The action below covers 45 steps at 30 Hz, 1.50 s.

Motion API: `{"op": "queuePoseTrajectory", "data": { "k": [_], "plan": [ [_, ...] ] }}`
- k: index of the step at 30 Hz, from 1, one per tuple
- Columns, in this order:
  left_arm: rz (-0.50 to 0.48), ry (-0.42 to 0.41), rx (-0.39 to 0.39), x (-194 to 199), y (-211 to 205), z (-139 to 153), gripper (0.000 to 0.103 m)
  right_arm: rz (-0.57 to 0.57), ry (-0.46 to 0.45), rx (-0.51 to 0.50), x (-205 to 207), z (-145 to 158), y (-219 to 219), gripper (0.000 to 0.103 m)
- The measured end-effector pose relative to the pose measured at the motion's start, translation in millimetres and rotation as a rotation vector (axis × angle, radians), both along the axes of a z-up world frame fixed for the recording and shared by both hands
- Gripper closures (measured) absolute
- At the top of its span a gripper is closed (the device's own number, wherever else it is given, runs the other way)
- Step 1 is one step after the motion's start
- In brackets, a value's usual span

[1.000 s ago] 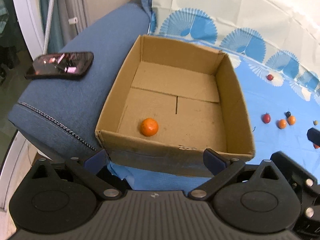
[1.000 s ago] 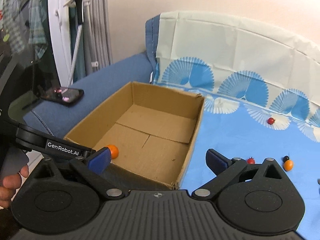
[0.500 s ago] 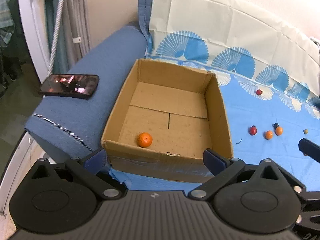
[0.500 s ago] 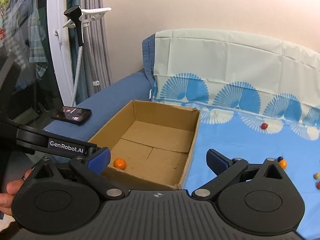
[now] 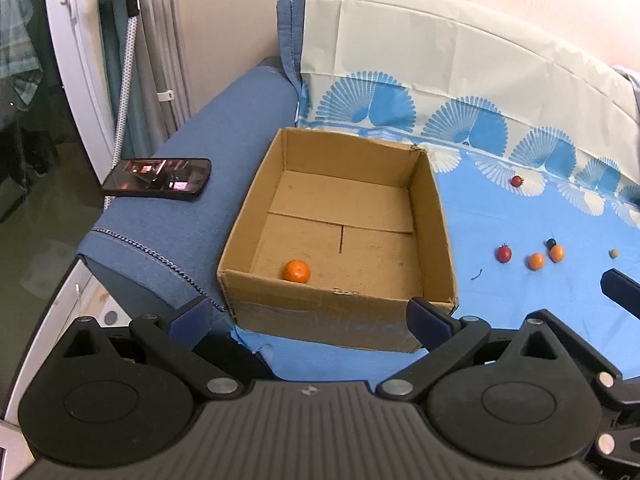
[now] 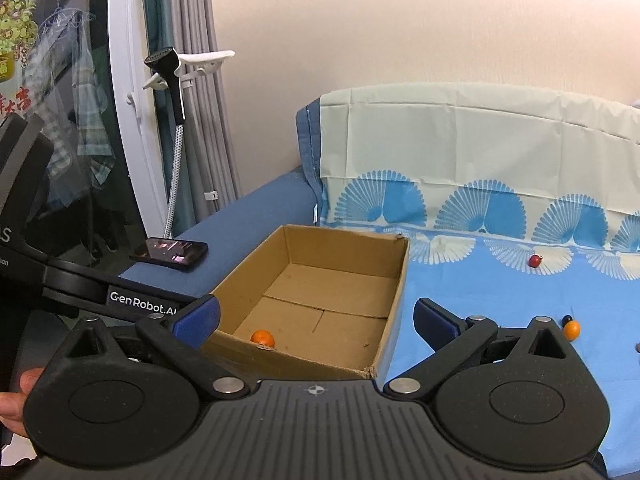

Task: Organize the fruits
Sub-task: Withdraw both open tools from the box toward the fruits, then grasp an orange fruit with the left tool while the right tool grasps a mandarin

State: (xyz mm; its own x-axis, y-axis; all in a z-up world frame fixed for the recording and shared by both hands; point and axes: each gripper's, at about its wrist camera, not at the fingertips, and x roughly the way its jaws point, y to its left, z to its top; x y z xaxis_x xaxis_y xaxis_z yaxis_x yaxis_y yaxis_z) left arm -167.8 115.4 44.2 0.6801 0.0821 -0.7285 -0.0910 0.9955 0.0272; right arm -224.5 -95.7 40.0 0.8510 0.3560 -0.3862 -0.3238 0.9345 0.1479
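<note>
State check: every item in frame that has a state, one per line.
Left gripper: open, holding nothing.
Right gripper: open, holding nothing.
Cardboard box: open-topped, upright, one orange fruit inside.
Phone: screen lit, flat on the armrest.
Other small fruits: loose on the blue cloth.

an open cardboard box [image 5: 432,216] stands at left, one orange fruit [image 5: 297,271] in its near-left corner. right of it on the blue cloth lie small loose fruits [image 5: 535,261]: red, orange, dark.
</note>
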Motion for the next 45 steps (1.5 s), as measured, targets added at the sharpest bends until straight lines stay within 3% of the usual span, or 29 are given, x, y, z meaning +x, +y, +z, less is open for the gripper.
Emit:
{"op": "queuePoseTrajectory", "data": {
  "k": [15, 30, 45],
  "plan": [
    [-0.022, 0.016, -0.008, 6, -6, -5, 0.0, -0.053, -0.015, -0.005, 3, 0, -8, 0.001],
    [-0.077, 0.055, 0.003, 56, -35, -15, 0.0, -0.118, 0.056, 0.003, 42, -21, -36, 0.001],
    [-0.229, 0.081, -0.009, 118, -122, -36, 0.0, -0.336, 0.121, 0.011, 72, -53, -120, 0.001]
  ]
}}
